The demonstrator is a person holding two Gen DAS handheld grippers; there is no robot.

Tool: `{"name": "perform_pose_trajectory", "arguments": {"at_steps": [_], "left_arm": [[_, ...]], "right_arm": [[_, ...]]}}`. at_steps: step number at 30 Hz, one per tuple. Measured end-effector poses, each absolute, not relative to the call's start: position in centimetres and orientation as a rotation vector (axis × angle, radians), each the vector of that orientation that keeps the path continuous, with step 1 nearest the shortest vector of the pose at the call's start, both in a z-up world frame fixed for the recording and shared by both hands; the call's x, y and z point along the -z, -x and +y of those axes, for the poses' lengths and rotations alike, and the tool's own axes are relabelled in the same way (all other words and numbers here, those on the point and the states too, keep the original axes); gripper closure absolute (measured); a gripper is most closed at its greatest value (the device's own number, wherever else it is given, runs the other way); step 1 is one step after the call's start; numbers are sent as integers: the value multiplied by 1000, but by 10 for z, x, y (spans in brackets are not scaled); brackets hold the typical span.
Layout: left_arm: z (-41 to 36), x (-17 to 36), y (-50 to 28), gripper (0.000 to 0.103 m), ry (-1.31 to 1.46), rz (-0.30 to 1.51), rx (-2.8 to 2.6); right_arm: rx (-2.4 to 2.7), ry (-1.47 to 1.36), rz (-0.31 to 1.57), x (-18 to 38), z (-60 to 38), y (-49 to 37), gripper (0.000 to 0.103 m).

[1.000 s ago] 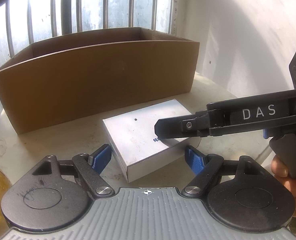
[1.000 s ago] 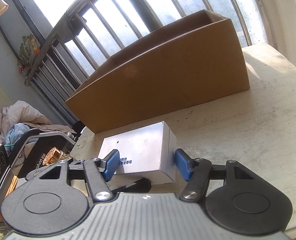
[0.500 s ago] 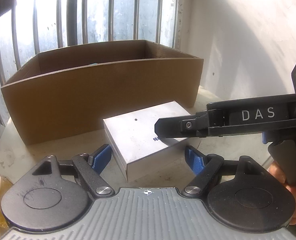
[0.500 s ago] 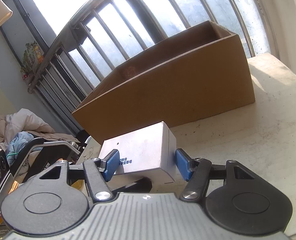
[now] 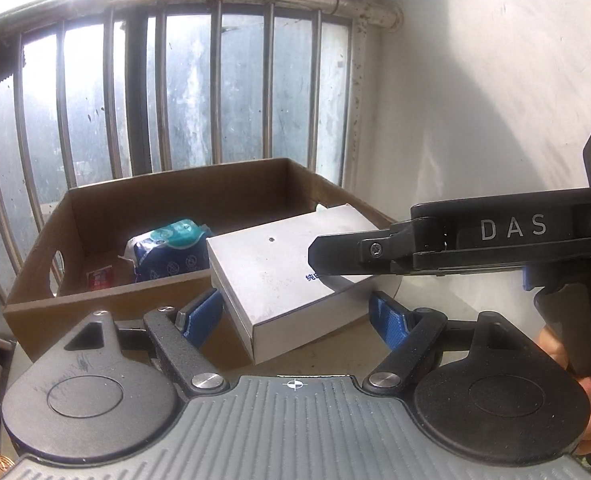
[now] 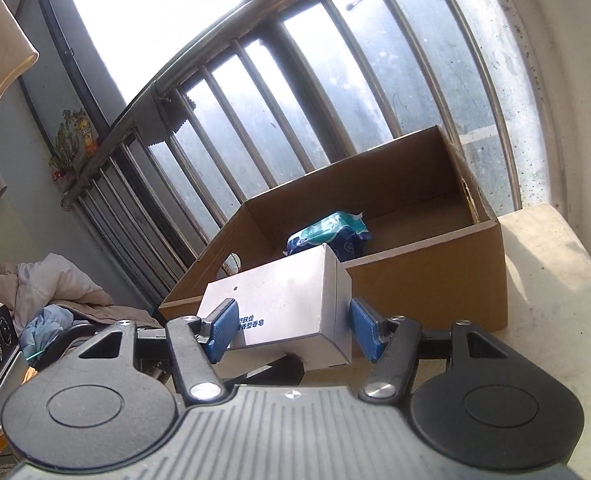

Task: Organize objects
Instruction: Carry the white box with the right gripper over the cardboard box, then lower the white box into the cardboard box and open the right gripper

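Soap box (image 6: pixel 283 300), a flat grey-white carton with blue print on top, hangs in the air just in front of and slightly above the near wall of the cardboard box (image 5: pixel 143 300); both claws are clamped on it, the left gripper (image 5: pixel 295 312) across its long sides and the right gripper (image 6: pixel 291 328) across its short end.

As I judge it, the main risk is the two hands drifting apart or twisting against each other; that would skew the carton and let it slide off the smooth blue pads (image 6: pixel 219 328). In the left view the near corner of the carton hangs low, close to the cardboard rim; if it is carried forward without more height it could catch that rim and shove the cardboard box along the pale tabletop (image 6: pixel 547 280). Squeezing harder is no cure; thin card dents easily.

The carton has crisp edges, a matt sheen and a small dark dot on its top face; the cardboard box is plain brown corrugated card, open-topped, with a hand hole in its left wall. Inside lie a soft crinkled blue and teal wipes pack (image 5: pixel 171 248) and a small red packet (image 5: pixel 99 280), so there is free floor on the right side for a flat landing.
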State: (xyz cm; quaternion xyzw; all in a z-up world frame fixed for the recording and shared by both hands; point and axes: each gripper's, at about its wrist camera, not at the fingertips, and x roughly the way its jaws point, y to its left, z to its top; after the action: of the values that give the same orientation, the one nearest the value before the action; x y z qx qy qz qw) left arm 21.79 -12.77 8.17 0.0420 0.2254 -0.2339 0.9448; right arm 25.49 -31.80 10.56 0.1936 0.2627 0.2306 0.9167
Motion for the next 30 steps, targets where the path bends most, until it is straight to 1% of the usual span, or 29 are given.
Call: {"name": "perform_pose_trajectory", "arguments": {"at_steps": [5, 10, 19, 22, 27, 30], "left_arm": [[-139, -99, -250, 23, -67, 445, 466], [-145, -103, -299, 23, 12, 524, 462], [-151, -78, -386, 23, 158, 791, 464], [-153, -70, -404, 23, 204, 866, 462], [-147, -50, -435, 23, 359, 1056, 475], [-148, -42, -441, 23, 390, 1122, 466]], "right_arm": [[-484, -382, 549, -125, -325, -293, 38], [-480, -339, 629, -135, -331, -348, 38], [-463, -260, 872, -117, -332, -442, 38], [-460, -204, 918, -111, -328, -460, 38], [-446, -104, 970, -103, -318, -483, 38], [-454, -59, 986, -99, -312, -496, 38]]}}
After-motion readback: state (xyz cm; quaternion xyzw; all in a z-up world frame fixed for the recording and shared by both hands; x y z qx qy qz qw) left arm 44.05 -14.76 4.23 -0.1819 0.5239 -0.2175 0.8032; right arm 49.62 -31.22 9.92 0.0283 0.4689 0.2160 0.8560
